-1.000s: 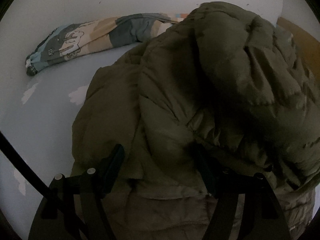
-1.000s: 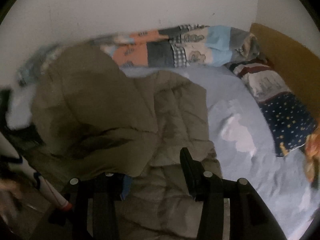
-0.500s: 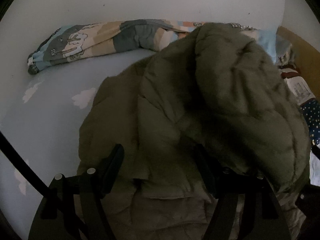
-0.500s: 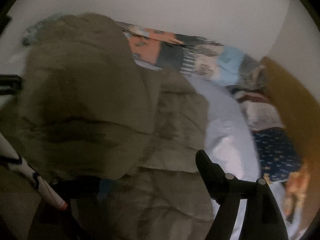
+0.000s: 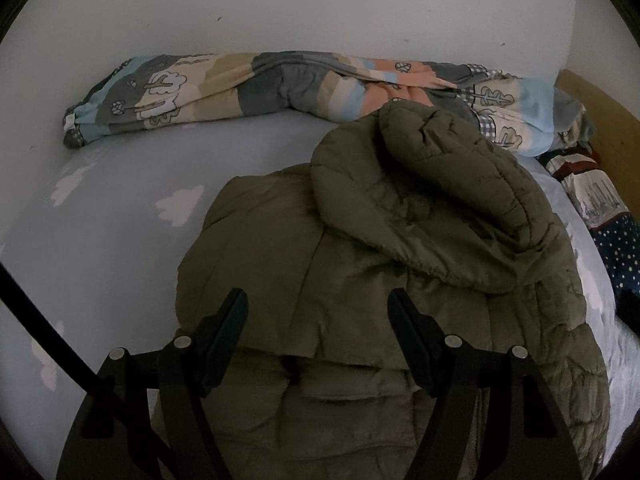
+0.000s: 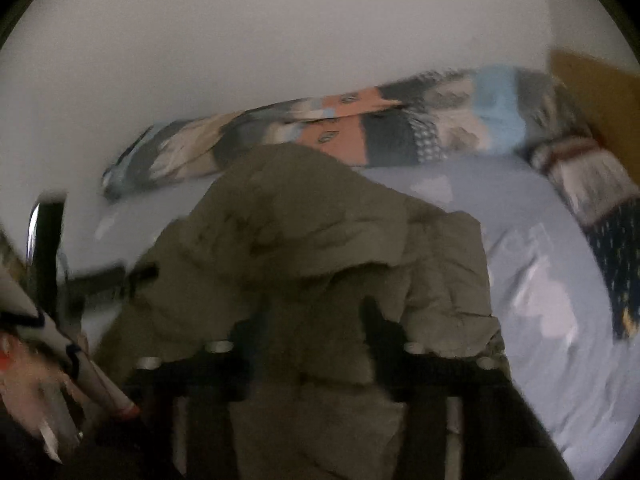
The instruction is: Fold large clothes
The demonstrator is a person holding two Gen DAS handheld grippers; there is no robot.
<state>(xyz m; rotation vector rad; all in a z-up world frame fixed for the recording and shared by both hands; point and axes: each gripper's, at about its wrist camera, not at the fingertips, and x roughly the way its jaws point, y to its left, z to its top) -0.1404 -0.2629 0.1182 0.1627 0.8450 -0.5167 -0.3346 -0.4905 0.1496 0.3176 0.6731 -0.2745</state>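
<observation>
An olive-green padded jacket (image 5: 384, 280) is seen lying on the pale blue sheet with white cloud shapes (image 5: 120, 240), filling the centre and lower right of the left wrist view. Its hood or upper part (image 5: 432, 200) is folded over onto the body of the garment, towards the upper right of the frame. The left gripper (image 5: 318, 308) is shown at the lower centre of that view with its two dark fingers spread wide apart above the jacket; nothing is pinched between them. A rolled patchwork quilt (image 5: 280, 84) is laid along the white wall across the upper part of the frame, and a dark star-patterned cushion (image 5: 620, 252) is seen at the right edge, beside a striped one. The right wrist view is blurred by motion. There the jacket (image 6: 320, 272) occupies the centre, with a folded flap draped over the middle. The right gripper (image 6: 312, 328) is seen at the lower centre with its fingers set apart over the fabric; whether any cloth is caught between them cannot be told from the blur. A person's hand (image 6: 36, 392) is visible at the lower left edge of that frame.
</observation>
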